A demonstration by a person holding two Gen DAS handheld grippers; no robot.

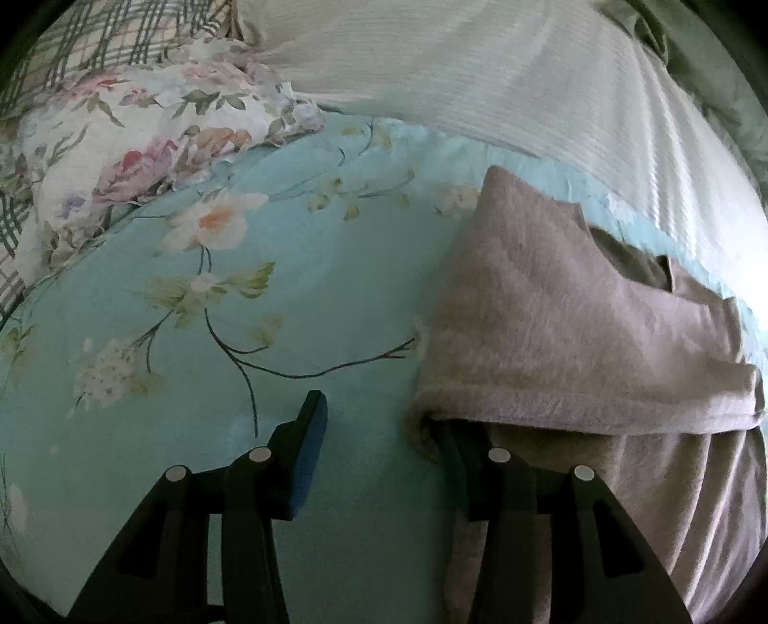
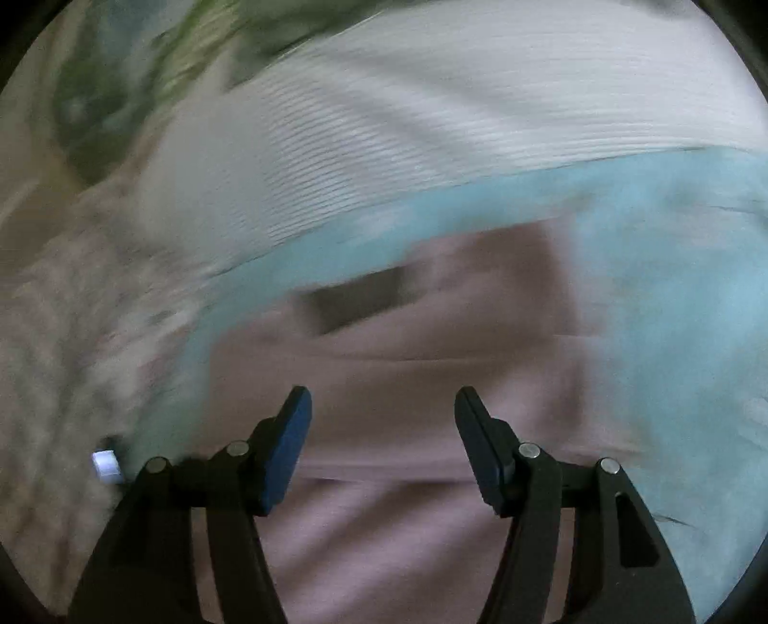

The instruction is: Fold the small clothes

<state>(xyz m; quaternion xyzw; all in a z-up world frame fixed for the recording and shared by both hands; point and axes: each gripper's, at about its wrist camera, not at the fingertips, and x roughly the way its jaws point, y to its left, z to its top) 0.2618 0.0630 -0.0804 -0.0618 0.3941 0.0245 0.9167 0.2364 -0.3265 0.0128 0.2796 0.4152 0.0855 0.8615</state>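
Note:
A mauve fleecy garment lies folded over itself on the light blue floral bedsheet, at the right of the left wrist view. My left gripper stands open at the garment's left edge. Its left finger is over bare sheet, and its right finger is tucked under the garment's folded hem, mostly hidden. The right wrist view is blurred. There my right gripper is open above the same mauve garment, with nothing between its fingers.
A white ribbed blanket runs along the far side of the sheet. A floral pillow and plaid fabric sit at the far left, green cloth at the far right. A small white object shows left of my right gripper.

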